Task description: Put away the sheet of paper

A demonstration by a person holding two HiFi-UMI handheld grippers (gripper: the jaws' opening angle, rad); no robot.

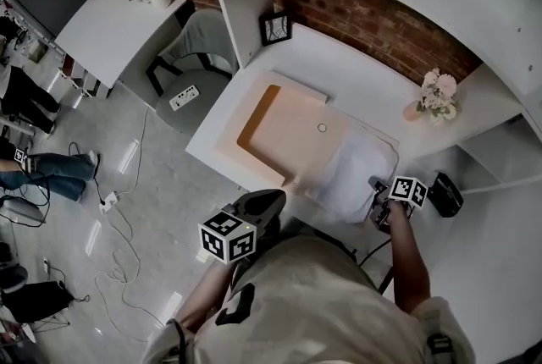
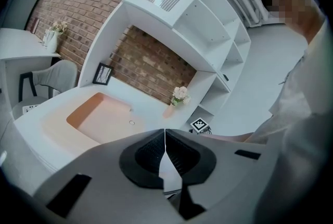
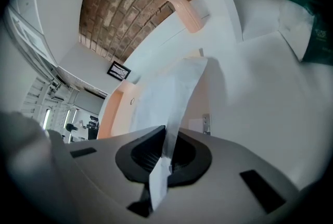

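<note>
The white sheet of paper (image 1: 354,172) lies curved over the right end of the peach desk mat (image 1: 284,129) on the white desk (image 1: 356,66). My right gripper (image 1: 381,200) is shut on the sheet's near right edge. In the right gripper view the paper (image 3: 171,90) rises from between the closed pads of that gripper (image 3: 167,149) and bends toward the mat. My left gripper (image 1: 258,210) hangs at the desk's front edge, left of the paper, and is apart from it. Its jaws (image 2: 165,146) are shut with nothing in them.
A framed picture (image 1: 275,26) and a vase of flowers (image 1: 434,96) stand at the back of the desk. A black object (image 1: 445,194) sits right of my right gripper. White shelves surround the desk; a grey chair (image 1: 199,49) and cables are at the left.
</note>
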